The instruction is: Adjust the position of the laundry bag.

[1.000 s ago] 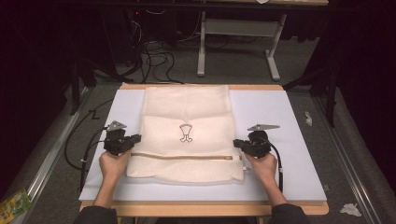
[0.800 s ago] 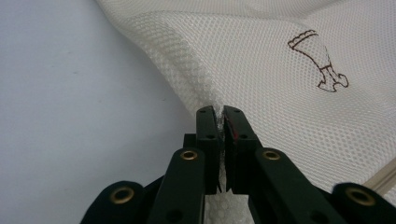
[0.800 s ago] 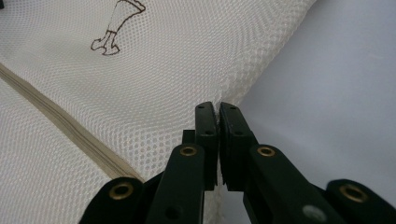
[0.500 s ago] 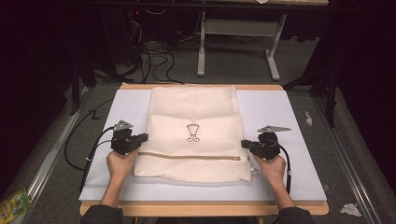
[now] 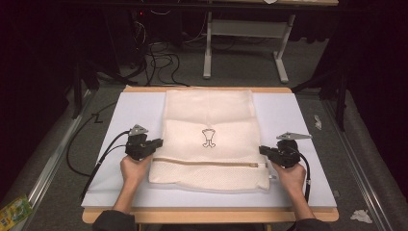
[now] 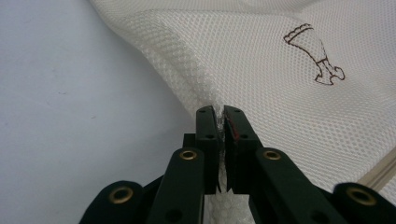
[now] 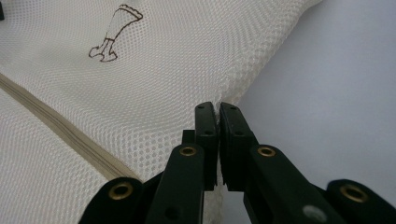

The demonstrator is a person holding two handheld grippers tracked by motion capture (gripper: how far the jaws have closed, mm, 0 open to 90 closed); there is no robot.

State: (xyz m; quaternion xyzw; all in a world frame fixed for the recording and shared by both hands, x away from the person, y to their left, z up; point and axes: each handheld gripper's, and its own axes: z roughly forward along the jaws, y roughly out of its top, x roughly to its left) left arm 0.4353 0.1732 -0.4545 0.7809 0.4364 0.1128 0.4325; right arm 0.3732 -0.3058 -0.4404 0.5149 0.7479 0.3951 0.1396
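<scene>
A big cream mesh bag (image 5: 210,139) lies flat on a white mat (image 5: 293,115) on the table, and it sits right between the two tongs. The left gripper (image 5: 155,144) is at the bag's left edge, and the left hand (image 5: 134,168) holds it from behind. In the left gripper view, the left gripper (image 6: 220,112) has its two black jaws pinched tight on a fold of the mesh. The right gripper (image 5: 263,151) is at the bag's right edge, with the right hand (image 5: 290,174) behind it. In the right gripper view, the right gripper (image 7: 218,108) is also squeezed closed on the bag's edge. A small brown drawing (image 5: 208,137) sits on the bag, between the two tongs and a little farther away. A tan zipper (image 5: 211,162) runs across the bag from one gripper to the other.
</scene>
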